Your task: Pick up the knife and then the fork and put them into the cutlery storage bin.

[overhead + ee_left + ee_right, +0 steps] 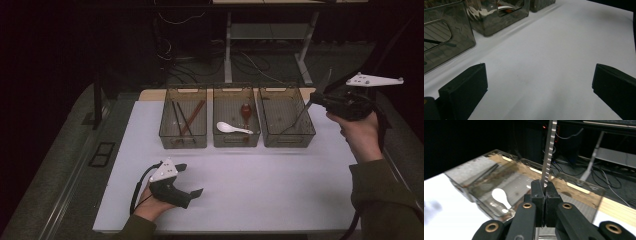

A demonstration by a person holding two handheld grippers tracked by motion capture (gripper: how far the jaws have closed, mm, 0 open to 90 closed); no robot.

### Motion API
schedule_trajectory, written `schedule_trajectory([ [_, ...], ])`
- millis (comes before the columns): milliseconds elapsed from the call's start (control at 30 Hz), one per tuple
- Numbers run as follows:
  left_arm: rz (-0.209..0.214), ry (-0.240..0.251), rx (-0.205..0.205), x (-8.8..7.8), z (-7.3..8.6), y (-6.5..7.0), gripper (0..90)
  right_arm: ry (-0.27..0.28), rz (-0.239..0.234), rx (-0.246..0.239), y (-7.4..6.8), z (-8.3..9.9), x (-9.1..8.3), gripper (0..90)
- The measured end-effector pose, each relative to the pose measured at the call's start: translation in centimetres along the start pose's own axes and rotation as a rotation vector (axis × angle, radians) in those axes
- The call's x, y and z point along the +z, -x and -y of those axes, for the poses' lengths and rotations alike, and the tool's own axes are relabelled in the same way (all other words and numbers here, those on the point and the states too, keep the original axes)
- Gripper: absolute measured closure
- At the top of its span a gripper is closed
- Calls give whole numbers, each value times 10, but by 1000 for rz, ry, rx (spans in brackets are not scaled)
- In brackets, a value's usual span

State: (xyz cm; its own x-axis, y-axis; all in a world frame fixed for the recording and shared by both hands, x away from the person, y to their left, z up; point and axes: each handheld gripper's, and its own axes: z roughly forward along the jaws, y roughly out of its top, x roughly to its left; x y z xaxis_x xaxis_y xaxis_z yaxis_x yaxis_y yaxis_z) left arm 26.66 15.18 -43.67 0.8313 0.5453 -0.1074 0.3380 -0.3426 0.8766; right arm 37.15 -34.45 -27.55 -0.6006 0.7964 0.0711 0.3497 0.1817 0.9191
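My right gripper [314, 101] hangs over the right end of the right-hand clear bin [289, 142], raised off the table. It is shut on a thin metal knife with a serrated edge [549, 150]. In the right gripper view the blade rises straight up out of the closed gripper [545, 187]. In the high view the knife [328, 78] is a faint thin line slanting up from the jaws. My left gripper [192, 179] rests low at the front left of the white table top [260, 190]. This left gripper [539, 82] is open with only bare table between its jaws.
Three clear bins stand in a row at the back of the table. The left bin [183, 145] holds chopsticks [184, 120]. The middle bin [236, 144] holds a white spoon [231, 128] and a red-brown spoon [246, 112]. Dark floor, cables and a desk frame lie behind.
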Motion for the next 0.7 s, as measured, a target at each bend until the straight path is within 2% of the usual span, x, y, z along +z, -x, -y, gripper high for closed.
schedule_trajectory([
  [300,6,-1,2,0,0,0,0,-89,71,31,25,9,16,882],
  [700,11,0,2,1,0,0,0,-209,107,61,41,26,37,881],
])
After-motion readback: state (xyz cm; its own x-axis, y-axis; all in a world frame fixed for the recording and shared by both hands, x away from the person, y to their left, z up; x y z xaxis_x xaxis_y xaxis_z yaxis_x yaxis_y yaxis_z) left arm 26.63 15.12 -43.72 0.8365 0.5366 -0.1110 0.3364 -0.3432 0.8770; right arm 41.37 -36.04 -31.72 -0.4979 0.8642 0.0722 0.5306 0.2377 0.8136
